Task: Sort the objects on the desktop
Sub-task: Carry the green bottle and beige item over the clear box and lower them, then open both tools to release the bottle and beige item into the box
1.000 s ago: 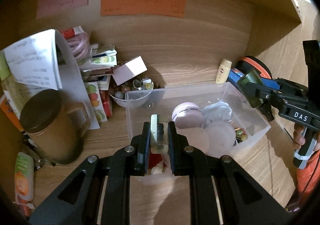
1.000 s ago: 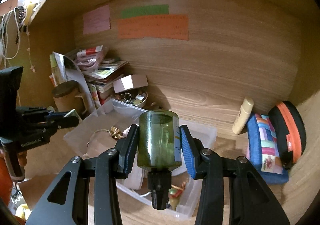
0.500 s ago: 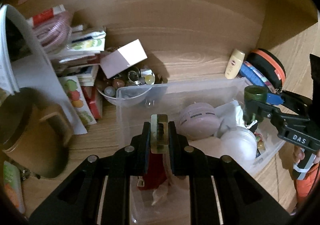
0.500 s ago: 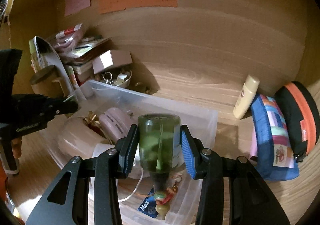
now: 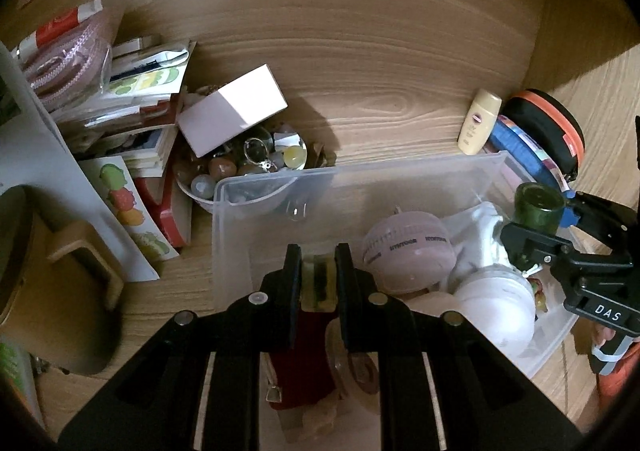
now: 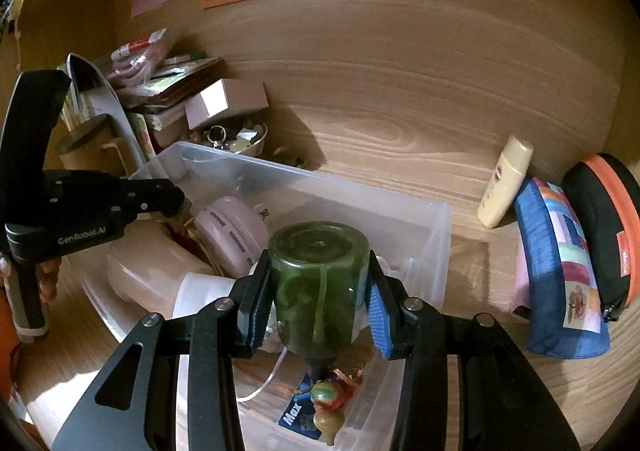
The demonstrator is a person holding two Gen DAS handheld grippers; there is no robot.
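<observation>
While both tongs hang over the clear plastic bin (image 5: pixel 420 171), the left gripper (image 5: pixel 318 283) is clamped on a small yellowish block with a dark stripe (image 5: pixel 318 285), above the bin's near-left part. The right gripper (image 6: pixel 320 291) squeezes a green glass bottle (image 6: pixel 318 283) between its blue pads (image 6: pixel 378 315), cap end down, over the bin's right end. Inside the bin lie a round pink case (image 5: pixel 408 251), white pouches (image 5: pixel 496 307) and a dark red item (image 5: pixel 304 363). Behind the bin's left corner stands a bowl of trinkets (image 5: pixel 240 171) under a white box (image 5: pixel 232 109). Right of the bin lean a cream tube (image 6: pixel 506 181), a patchwork pouch (image 6: pixel 560 271) and a black case with orange trim (image 6: pixel 604 227).
</observation>
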